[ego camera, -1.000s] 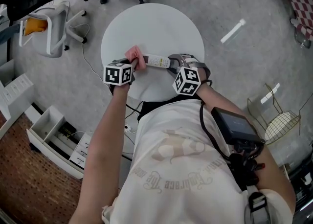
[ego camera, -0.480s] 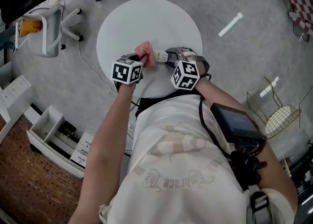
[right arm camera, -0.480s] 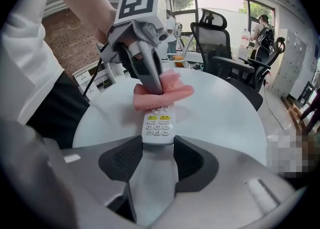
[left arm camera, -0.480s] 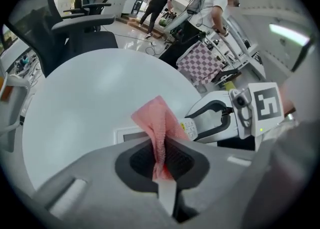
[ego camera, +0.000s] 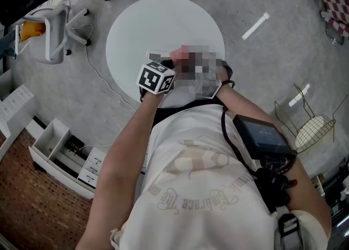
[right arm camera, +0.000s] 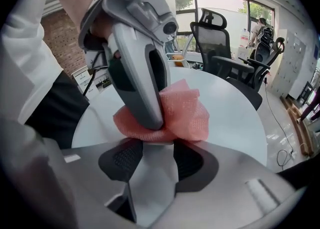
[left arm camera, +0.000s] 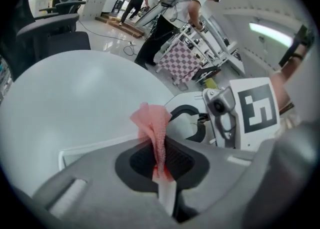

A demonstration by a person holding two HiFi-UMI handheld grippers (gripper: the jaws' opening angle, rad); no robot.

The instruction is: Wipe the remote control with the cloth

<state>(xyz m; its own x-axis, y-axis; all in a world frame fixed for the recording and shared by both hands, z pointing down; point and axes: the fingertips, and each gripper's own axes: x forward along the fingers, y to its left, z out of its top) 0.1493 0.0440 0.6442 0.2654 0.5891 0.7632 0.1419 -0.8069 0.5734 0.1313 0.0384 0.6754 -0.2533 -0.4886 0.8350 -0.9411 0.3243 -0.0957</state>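
Note:
My left gripper is shut on a pink mesh cloth, which bunches out past the jaws. In the right gripper view the cloth lies over the far end of the pale grey remote control. The left gripper presses down on it there. My right gripper is shut on the remote, holding it above the round white table. A blurred patch covers the right gripper in the head view. The two grippers sit close together, the right gripper just beside the cloth.
A white chair with an orange item stands left of the table, and white shelf units lie on the floor. A gold wire stool is at the right. Black office chairs stand beyond the table. A person stands by a checkered rack.
My left gripper has carried the cloth to the right along the remote, up close to the right gripper. The remote's bare length no longer shows. The right gripper has stayed put.

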